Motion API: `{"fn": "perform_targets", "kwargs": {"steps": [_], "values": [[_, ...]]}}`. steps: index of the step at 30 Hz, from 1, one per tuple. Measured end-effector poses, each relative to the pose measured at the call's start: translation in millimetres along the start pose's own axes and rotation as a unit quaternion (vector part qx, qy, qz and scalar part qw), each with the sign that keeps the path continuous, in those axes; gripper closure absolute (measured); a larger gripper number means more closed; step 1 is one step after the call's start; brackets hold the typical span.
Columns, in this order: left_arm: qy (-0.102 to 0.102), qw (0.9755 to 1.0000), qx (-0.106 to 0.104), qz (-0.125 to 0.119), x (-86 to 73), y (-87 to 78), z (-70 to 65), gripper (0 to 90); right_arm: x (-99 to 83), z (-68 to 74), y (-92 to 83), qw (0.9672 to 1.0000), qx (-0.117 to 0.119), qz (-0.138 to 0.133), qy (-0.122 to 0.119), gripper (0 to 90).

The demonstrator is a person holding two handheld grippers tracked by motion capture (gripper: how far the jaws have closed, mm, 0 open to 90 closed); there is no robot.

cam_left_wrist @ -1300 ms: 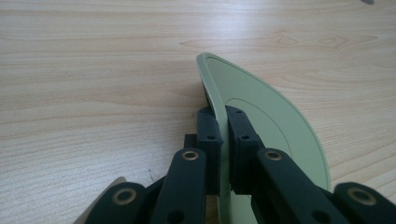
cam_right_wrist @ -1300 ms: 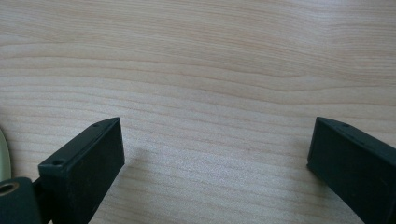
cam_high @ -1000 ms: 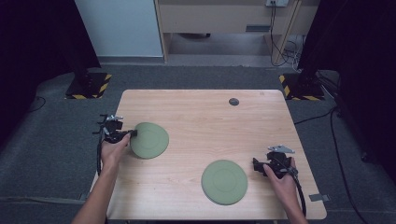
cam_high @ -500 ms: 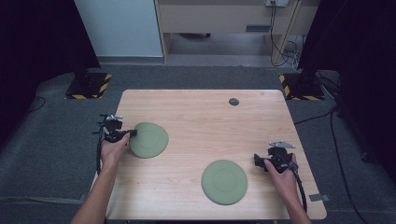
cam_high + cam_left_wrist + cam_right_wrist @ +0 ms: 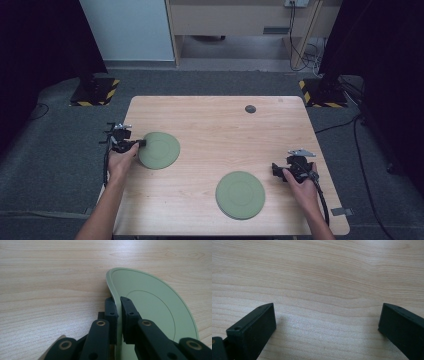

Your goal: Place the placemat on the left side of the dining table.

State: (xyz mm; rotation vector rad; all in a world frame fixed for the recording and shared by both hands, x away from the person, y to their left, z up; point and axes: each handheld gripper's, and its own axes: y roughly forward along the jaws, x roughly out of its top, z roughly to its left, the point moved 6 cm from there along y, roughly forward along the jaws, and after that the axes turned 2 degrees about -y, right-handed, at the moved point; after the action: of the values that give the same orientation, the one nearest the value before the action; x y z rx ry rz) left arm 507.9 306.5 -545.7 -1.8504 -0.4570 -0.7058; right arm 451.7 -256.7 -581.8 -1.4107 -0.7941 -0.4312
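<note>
A pale wooden bench (image 5: 210,125) stands on grey carpet. Since a second ago the right gripper (image 5: 278,170) has drawn back from the near plate (image 5: 240,194), its jaws just opening wide over bare wood. The left gripper (image 5: 142,143) pinches the far plate (image 5: 160,150) by its rim.

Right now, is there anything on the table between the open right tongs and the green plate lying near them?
Nothing visible. Bare wood lies between the right tongs and the near green plate. The left tongs are shut on the other green plate.
</note>
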Motion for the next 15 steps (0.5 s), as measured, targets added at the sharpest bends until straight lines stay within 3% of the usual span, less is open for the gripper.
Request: {"fn": "perform_targets", "kwargs": {"steps": [2, 5, 8, 15], "values": [[0.002, 0.9999, 0.014, 0.004, -0.7, -0.1, 2.7, 74.6, 0.0, 0.0, 0.0, 1.0000, 0.000, 0.000, 0.000, 1.5], [0.026, 0.9985, 0.048, 0.006, -1.4, -3.2, 7.3, 60.8, -0.1, 0.1, -0.1, 1.0000, 0.000, 0.000, 0.001, 1.5], [0.020, 0.9977, 0.065, 0.000, -1.1, -9.0, 12.6, 47.7, -0.1, 0.0, -0.1, 1.0000, 0.000, 0.000, 0.000, 1.5], [0.008, 0.9975, 0.068, -0.016, 3.3, -17.5, 16.0, 25.2, -0.2, 0.3, -0.2, 1.0000, 0.000, 0.000, 0.001, 1.5]]}}
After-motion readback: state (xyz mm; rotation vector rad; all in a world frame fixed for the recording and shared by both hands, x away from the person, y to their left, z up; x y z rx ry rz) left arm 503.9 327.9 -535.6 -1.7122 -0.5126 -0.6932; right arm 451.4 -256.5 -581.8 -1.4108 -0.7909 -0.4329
